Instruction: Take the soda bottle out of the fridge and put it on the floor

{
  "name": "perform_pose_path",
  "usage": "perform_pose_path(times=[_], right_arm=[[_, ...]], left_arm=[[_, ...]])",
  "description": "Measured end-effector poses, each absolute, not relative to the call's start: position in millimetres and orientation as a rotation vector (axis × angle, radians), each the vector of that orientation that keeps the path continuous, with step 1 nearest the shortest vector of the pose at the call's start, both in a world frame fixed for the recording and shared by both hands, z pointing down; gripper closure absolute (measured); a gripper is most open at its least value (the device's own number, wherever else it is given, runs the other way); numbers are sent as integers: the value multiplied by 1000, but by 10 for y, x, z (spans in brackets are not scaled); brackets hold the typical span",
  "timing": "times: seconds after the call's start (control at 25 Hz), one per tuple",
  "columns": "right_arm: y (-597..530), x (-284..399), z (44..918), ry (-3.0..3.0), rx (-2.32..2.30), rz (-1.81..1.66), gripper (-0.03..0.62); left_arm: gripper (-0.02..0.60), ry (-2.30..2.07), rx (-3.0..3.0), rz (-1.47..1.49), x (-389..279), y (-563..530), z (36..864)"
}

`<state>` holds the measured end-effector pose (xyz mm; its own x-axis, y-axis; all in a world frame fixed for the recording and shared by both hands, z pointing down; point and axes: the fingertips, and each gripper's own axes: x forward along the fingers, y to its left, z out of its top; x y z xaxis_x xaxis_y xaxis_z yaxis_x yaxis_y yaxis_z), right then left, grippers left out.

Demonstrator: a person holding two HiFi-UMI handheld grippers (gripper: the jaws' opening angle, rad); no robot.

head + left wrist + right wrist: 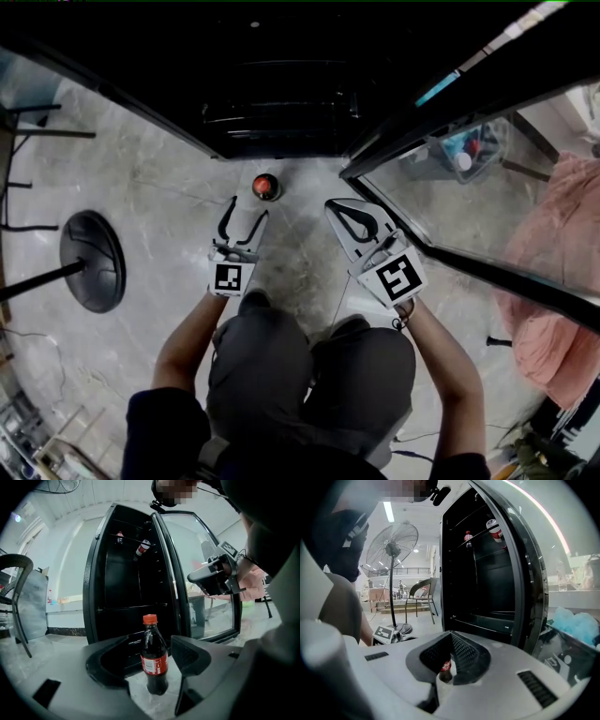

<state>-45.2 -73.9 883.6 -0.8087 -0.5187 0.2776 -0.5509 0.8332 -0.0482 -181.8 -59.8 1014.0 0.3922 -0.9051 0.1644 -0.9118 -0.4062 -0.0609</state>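
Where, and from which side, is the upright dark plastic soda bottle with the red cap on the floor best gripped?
Grip the dark soda bottle across its straight middle at the red label, below the tapering shoulder. It stands upright on the grey floor with the black fridge behind it, so come in level from the front, one jaw on each side.
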Motion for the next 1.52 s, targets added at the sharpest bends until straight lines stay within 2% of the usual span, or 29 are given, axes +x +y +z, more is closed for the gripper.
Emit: perform_pose_path(times=[0.28, 0.44, 0.48, 0.56, 0.8, 1.12, 1.52], right_arm=[[-738, -450, 8831, -2766, 817, 181, 576], [-740, -465, 8860, -2770, 817, 187, 576], [-740, -470, 8864, -2772, 819, 190, 576], [-742, -467, 8868, -2776, 824, 193, 576], [-741, -448, 8776, -2796, 824, 158, 576], [-756, -320, 8257, -2825, 879, 102, 576], [-630, -352, 7011, -2828, 884, 62, 576]], left_arm=[[417, -1719, 2585, 245, -1920, -524, 9954], [468, -1731, 2582, 251, -1969, -509, 9930], [508, -1732, 2579, 252, -1977, -507, 9917], [546, -1736, 2584, 252, -1979, -505, 9878], [558, -1768, 2590, 219, -2010, -553, 9649], [558, -1838, 2580, 223, -2036, -555, 8922], [560, -1866, 2569, 252, -1982, -526, 7558]])
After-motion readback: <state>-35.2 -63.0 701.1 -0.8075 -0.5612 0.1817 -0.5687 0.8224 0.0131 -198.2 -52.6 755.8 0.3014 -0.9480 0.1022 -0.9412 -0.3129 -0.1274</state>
